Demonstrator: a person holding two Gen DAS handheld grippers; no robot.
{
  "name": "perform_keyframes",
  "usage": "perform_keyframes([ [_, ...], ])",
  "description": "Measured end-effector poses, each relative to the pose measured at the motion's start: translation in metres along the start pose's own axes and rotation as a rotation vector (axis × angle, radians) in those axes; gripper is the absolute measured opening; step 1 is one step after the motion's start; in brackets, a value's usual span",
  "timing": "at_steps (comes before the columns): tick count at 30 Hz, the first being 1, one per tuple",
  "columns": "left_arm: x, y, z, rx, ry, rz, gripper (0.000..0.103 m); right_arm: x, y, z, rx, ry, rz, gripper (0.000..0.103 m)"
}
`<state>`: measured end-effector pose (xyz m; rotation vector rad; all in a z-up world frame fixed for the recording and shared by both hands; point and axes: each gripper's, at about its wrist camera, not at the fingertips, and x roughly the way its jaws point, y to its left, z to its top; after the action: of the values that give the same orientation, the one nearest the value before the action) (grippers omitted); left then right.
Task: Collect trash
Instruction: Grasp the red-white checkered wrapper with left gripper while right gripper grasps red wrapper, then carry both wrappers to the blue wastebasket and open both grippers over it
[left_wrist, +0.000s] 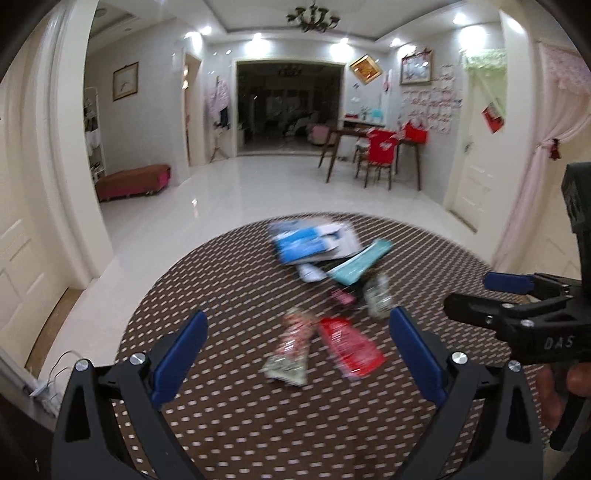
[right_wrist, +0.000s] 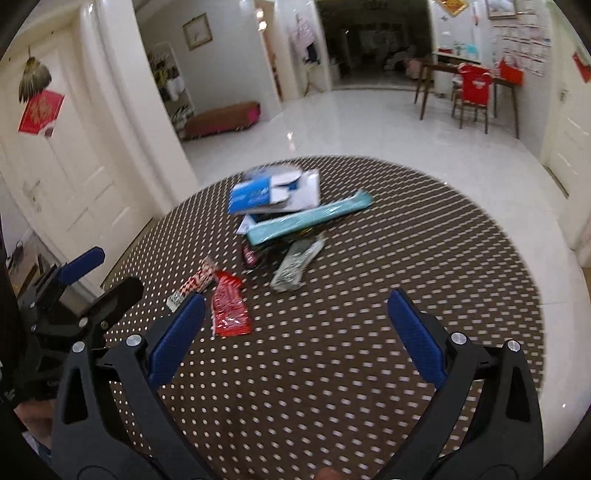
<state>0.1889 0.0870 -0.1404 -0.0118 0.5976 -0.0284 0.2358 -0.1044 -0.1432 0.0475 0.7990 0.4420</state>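
Trash lies scattered on a round brown dotted table (left_wrist: 229, 424) (right_wrist: 406, 258). A red wrapper (left_wrist: 351, 347) (right_wrist: 229, 306) and a red-and-white patterned wrapper (left_wrist: 291, 347) (right_wrist: 194, 284) lie nearest. Behind them sit a silver wrapper (left_wrist: 376, 295) (right_wrist: 295, 266), a teal packet (left_wrist: 360, 262) (right_wrist: 310, 218) and a blue-and-white carton (left_wrist: 310, 242) (right_wrist: 275, 192). My left gripper (left_wrist: 299, 347) is open above the two near wrappers, holding nothing. My right gripper (right_wrist: 295, 328) is open over the table, right of the red wrapper, empty. Each gripper shows in the other's view: right gripper (left_wrist: 495, 295), left gripper (right_wrist: 107, 273).
Beyond the table lies a white tiled floor (left_wrist: 258, 184). A red bench (left_wrist: 133, 181) stands at the left wall. A dark wooden table with a red-covered chair (left_wrist: 376, 155) stands at the far right. White doors flank the room.
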Motion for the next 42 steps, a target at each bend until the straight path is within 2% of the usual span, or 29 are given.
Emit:
perform_keyframes([
  [6, 0.021, 0.026, -0.015, 0.016, 0.078, 0.041, 0.096, 0.036, 0.020, -0.006, -0.048, 0.058, 0.019, 0.097],
  [8, 0.028, 0.029, -0.018, 0.027, 0.098, 0.068, 0.096, 0.050, 0.027, -0.006, -0.070, 0.086, 0.039, 0.095],
  [10, 0.035, 0.037, -0.019, 0.028, 0.136, 0.086, 0.096, 0.063, 0.033, -0.007, -0.091, 0.116, 0.058, 0.088],
  [12, 0.037, 0.046, -0.019, 0.004, 0.150, 0.054, 0.096, 0.075, 0.039, -0.008, -0.114, 0.144, 0.059, 0.077],
  [16, 0.040, 0.050, -0.018, 0.034, 0.164, 0.072, 0.096, 0.090, 0.053, -0.009, -0.168, 0.159, 0.071, 0.067],
  [20, 0.044, 0.043, -0.015, 0.059, 0.174, 0.059, 0.096, 0.094, 0.068, -0.011, -0.275, 0.139, 0.025, 0.032],
  [23, 0.051, 0.033, -0.011, 0.081, 0.181, 0.036, 0.096, 0.089, 0.065, -0.015, -0.287, 0.141, 0.045, 0.030],
  [26, 0.062, 0.021, -0.008, 0.098, 0.211, -0.002, 0.096, 0.074, 0.046, -0.022, -0.235, 0.139, 0.068, 0.030],
  [30, 0.077, 0.010, -0.007, 0.123, 0.260, -0.016, 0.096, 0.057, 0.025, -0.026, -0.169, 0.123, 0.115, 0.030],
  [31, 0.080, 0.007, -0.006, 0.132, 0.273, -0.023, 0.091, 0.050, 0.018, -0.026, -0.154, 0.114, 0.123, 0.030],
  [32, 0.083, 0.005, -0.007, 0.140, 0.285, -0.037, 0.074, 0.044, 0.013, -0.026, -0.144, 0.105, 0.127, 0.030],
  [34, 0.085, 0.001, -0.007, 0.144, 0.298, -0.084, 0.053, 0.033, 0.002, -0.026, -0.117, 0.087, 0.146, 0.030],
  [35, 0.086, -0.001, -0.007, 0.151, 0.298, -0.096, 0.034, 0.028, -0.004, -0.025, -0.099, 0.077, 0.159, 0.029],
  [37, 0.083, -0.007, -0.007, 0.179, 0.289, -0.107, 0.019, 0.021, -0.012, -0.025, -0.078, 0.058, 0.165, 0.029],
  [40, 0.077, -0.014, -0.007, 0.165, 0.271, -0.127, 0.013, 0.010, -0.027, -0.024, -0.051, 0.035, 0.154, 0.029],
  [42, 0.071, -0.019, -0.005, 0.142, 0.248, -0.153, 0.013, 0.003, -0.036, -0.018, -0.032, 0.018, 0.148, 0.029],
])
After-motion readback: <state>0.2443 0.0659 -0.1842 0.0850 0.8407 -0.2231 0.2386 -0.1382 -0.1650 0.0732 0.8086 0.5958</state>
